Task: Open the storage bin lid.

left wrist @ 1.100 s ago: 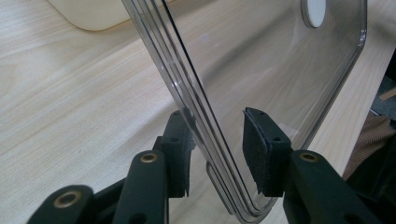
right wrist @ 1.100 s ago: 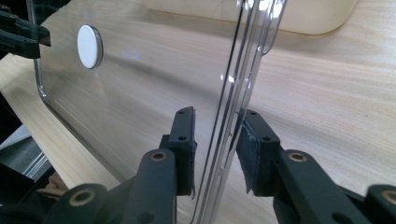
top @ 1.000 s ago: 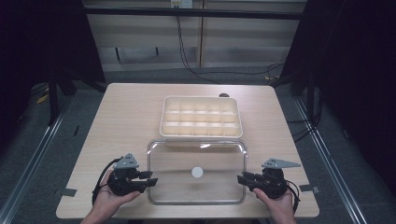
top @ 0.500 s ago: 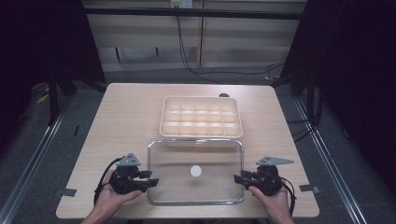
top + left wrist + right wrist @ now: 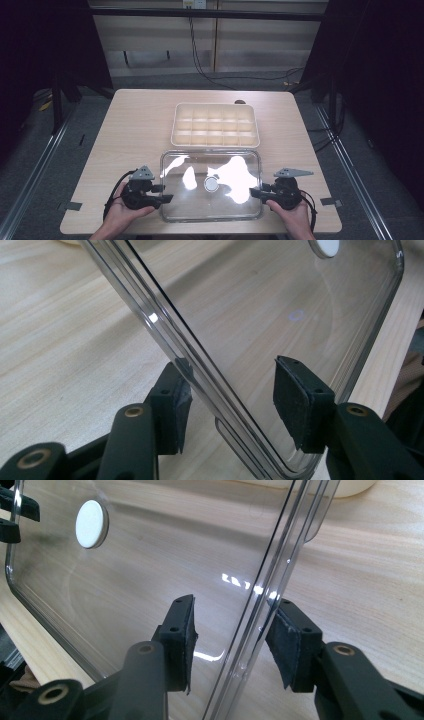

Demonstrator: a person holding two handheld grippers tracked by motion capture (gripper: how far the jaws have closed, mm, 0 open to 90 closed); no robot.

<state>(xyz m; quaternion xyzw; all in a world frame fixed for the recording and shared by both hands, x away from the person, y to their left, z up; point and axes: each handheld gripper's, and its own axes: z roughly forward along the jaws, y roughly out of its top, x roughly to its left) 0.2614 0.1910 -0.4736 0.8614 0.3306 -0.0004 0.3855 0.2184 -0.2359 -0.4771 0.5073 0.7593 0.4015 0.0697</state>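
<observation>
Jaws parted astride the clear lid (image 5: 211, 185).
Left gripper (image 5: 161, 194) and right gripper (image 5: 256, 192) straddle its side rims near the surface's (image 5: 135, 125) front edge; lid now slightly raised.

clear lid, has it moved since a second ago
Yes. The clear lid looks tipped up now, its far edge nearer the compartment tray, which stays put; the left gripper and right gripper straddle its ends.

Light wood-grain surface (image 5: 140, 130) at frame centre, carrying a cream compartmented tray (image 5: 215, 125) at upper centre and, just below it, a clear plastic lid (image 5: 211, 184) with a white central disc (image 5: 211, 183).
</observation>
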